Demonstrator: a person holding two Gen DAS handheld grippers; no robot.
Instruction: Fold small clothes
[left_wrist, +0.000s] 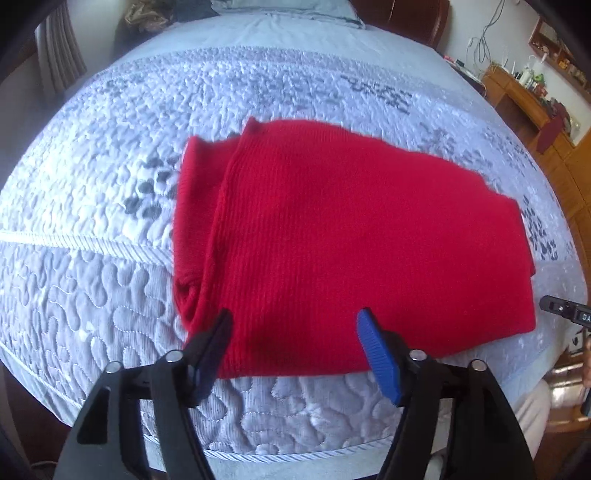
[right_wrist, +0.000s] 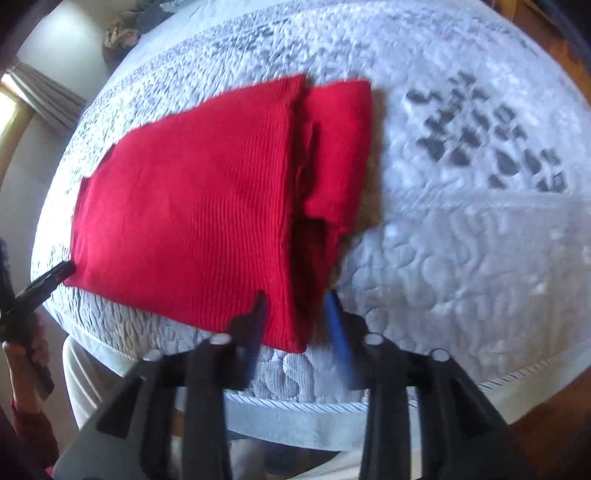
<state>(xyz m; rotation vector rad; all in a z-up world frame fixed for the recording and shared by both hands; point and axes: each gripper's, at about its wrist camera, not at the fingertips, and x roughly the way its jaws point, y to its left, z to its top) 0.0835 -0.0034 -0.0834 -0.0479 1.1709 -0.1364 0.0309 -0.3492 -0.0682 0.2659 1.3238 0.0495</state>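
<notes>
1. One red knit sweater (left_wrist: 332, 236), folded, lies flat near the front edge of the quilted bedspread (left_wrist: 110, 155)
2. Two grippers: left gripper (left_wrist: 295, 332) spread wide, right gripper (right_wrist: 295, 306) part open, both holding nothing above the sweater's near edge
3. Wooden cabinet (left_wrist: 524, 99) beside the bed; curtain (right_wrist: 44, 96) by the wall

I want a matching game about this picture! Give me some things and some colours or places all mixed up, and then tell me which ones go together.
Things:
1. knit garment
2. quilted bedspread
3. left tool
4. wooden cabinet

Descriptions:
A. pale blue-grey, stitched in squiggles
B. open, above the garment's near edge
C. red, folded flat
D. brown, beside the bed

Pairs: 1-C, 2-A, 3-B, 4-D
</notes>
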